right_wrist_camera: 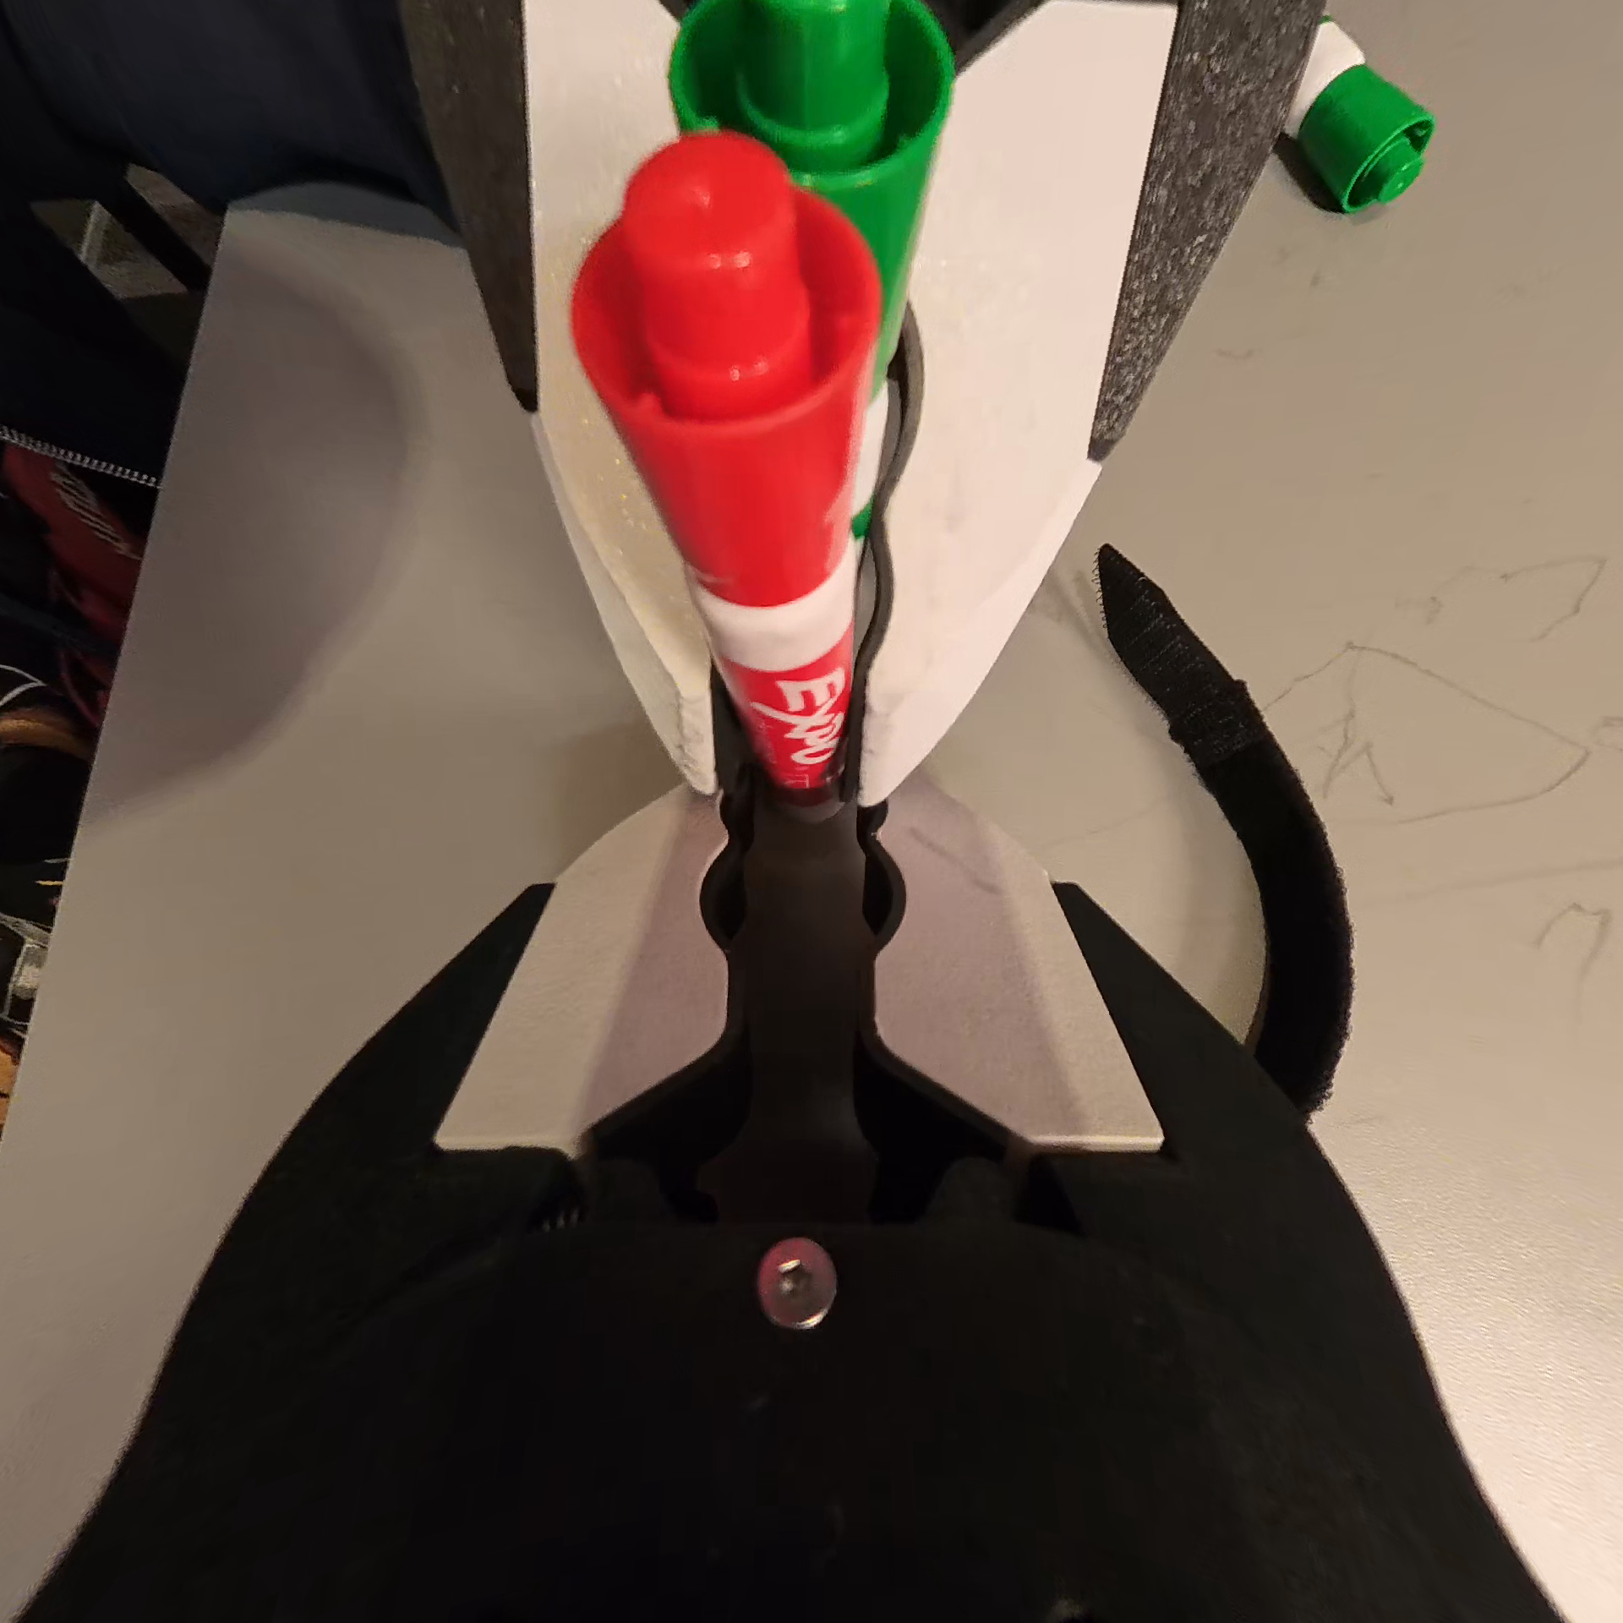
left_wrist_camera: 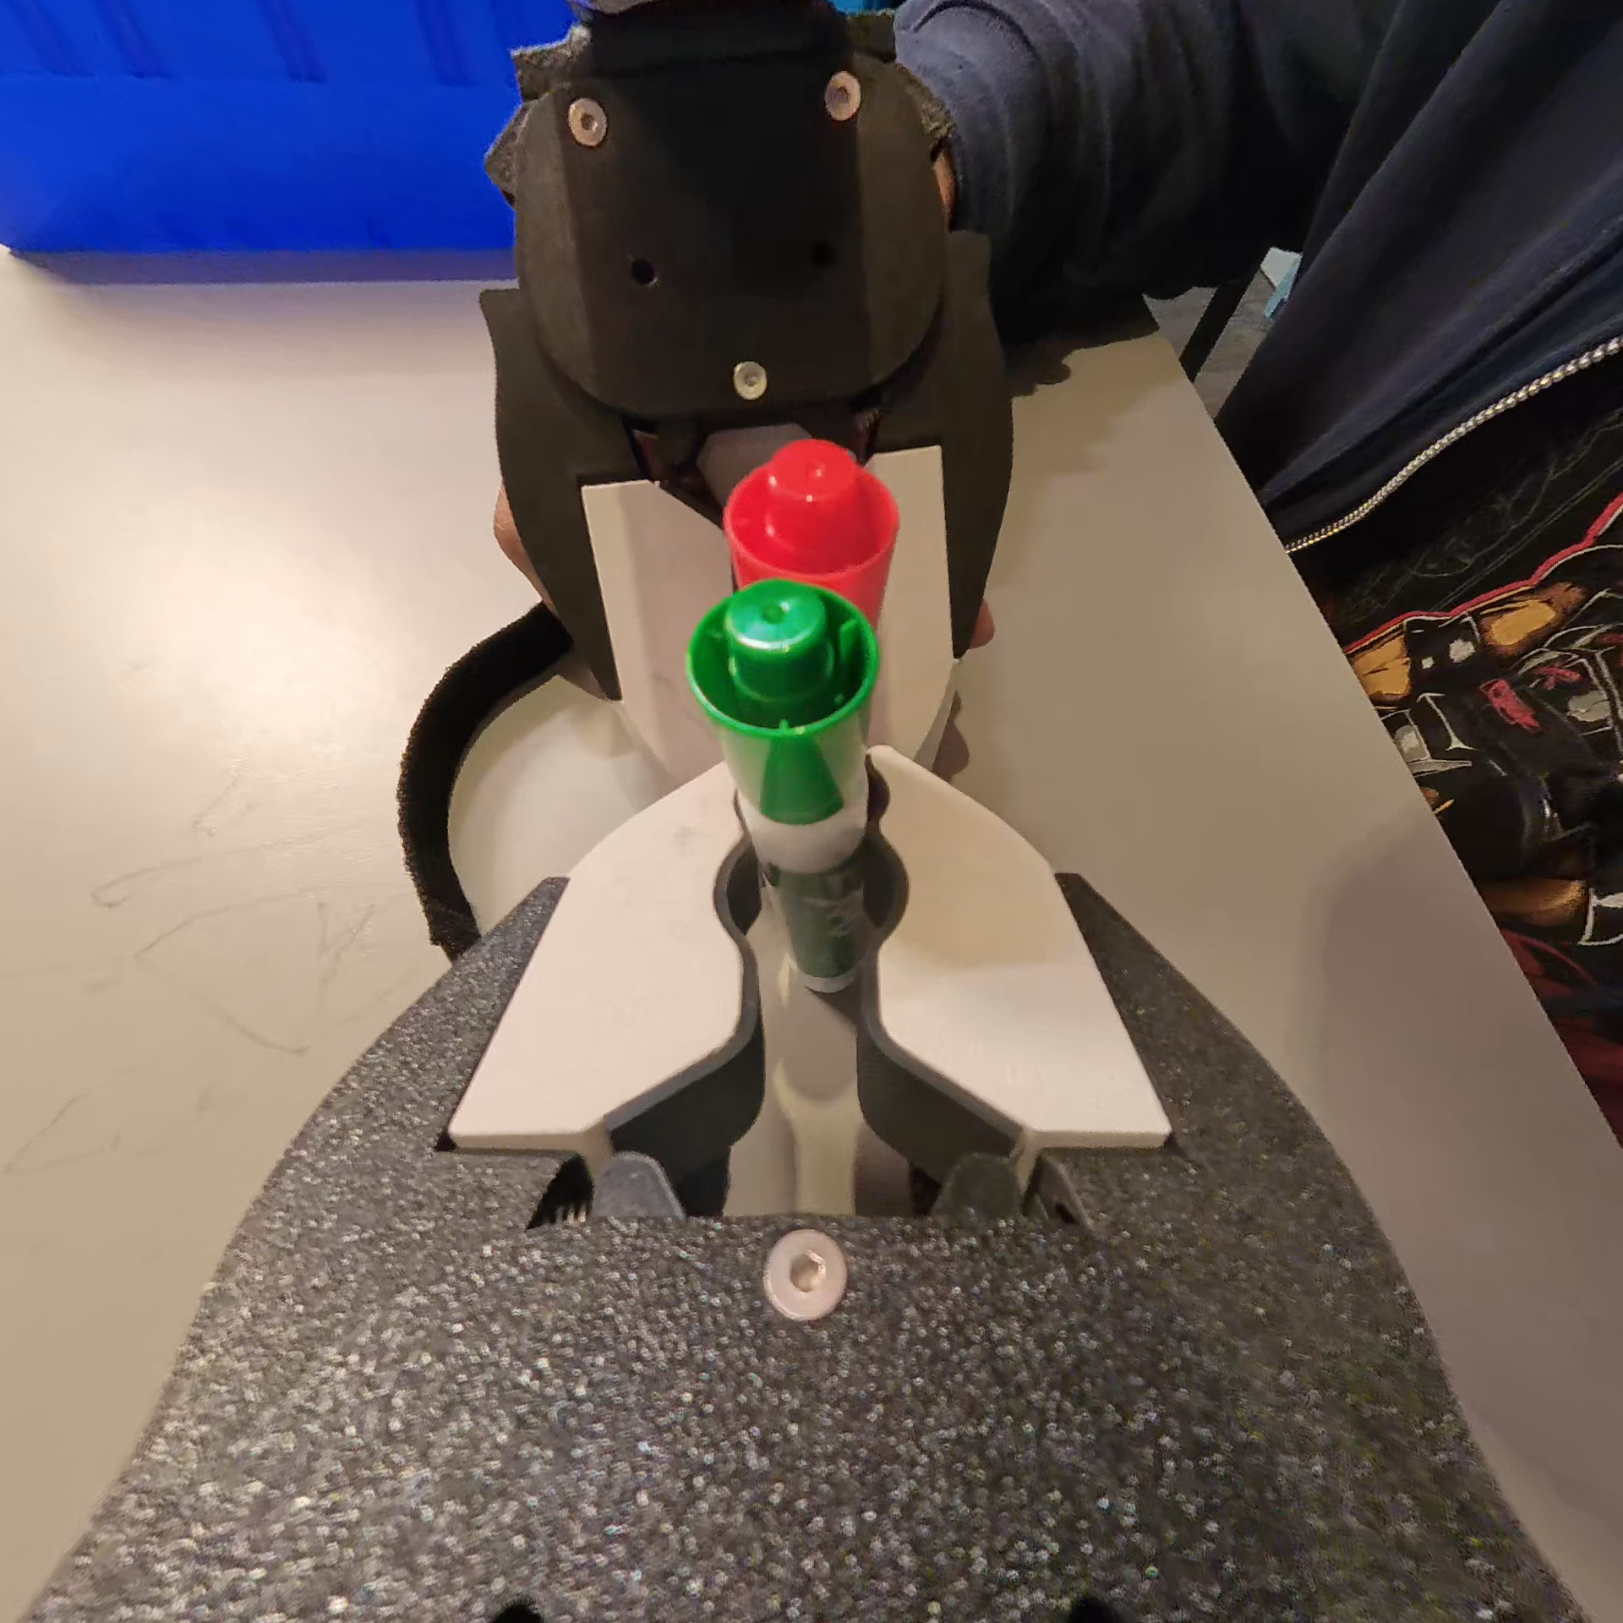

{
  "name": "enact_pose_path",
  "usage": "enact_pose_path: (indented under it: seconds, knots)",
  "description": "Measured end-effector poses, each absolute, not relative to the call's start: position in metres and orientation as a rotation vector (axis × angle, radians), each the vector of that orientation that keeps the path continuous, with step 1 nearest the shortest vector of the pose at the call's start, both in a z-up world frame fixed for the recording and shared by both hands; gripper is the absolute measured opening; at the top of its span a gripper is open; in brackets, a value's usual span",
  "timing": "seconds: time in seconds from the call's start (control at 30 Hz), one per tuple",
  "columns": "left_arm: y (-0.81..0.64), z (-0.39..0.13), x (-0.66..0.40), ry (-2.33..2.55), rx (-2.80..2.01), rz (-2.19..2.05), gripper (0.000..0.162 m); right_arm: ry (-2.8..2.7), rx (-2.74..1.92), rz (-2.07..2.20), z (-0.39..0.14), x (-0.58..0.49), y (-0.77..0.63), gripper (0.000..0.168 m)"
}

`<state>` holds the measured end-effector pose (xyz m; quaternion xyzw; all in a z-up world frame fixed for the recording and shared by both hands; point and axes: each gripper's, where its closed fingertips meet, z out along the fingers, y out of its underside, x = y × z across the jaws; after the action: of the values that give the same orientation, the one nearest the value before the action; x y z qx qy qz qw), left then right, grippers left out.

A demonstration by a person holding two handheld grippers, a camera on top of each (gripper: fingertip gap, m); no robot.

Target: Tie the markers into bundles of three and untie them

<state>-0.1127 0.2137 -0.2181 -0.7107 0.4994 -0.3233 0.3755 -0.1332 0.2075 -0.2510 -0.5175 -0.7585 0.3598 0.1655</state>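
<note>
- The left gripper (left_wrist_camera: pixel 804 834) is clamping the green marker (left_wrist_camera: pixel 795 729) upright.
- The right gripper (right_wrist_camera: pixel 790 790) is pinching the red marker (right_wrist_camera: pixel 746 457) upright beside it.
- Another green marker (right_wrist_camera: pixel 1357 145) is lying on the table (right_wrist_camera: pixel 1317 878) near a black strap (right_wrist_camera: pixel 1265 773).
- A blue bin (left_wrist_camera: pixel 246 123) is sitting behind; its contents cannot be told.

Two close, down-tilted wrist views facing each other across the table (left_wrist_camera: pixel 220 615), both sharing the upright markers (right_wrist_camera: pixel 729 369).
</note>
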Motion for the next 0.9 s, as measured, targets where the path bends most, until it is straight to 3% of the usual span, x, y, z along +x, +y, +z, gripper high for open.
enact_pose_path:
  seconds: [0.2,0.53,0.9]
  knots:
    - [0.23,-0.201,-0.121,0.954,-1.895,-1.078,0.019,-2.092,-1.534,1.125,-0.244,-0.135,0.211,0.027]
    - [0.275,-0.199,-0.14,0.259,-2.012,-1.137,0.02,-1.772,-1.838,1.187,-0.236,-0.147,0.236,0.056]
    - [0.287,-0.182,-0.148,-0.244,-1.842,-1.144,0.019,-1.637,-1.804,0.816,-0.244,-0.157,0.265,0.054]
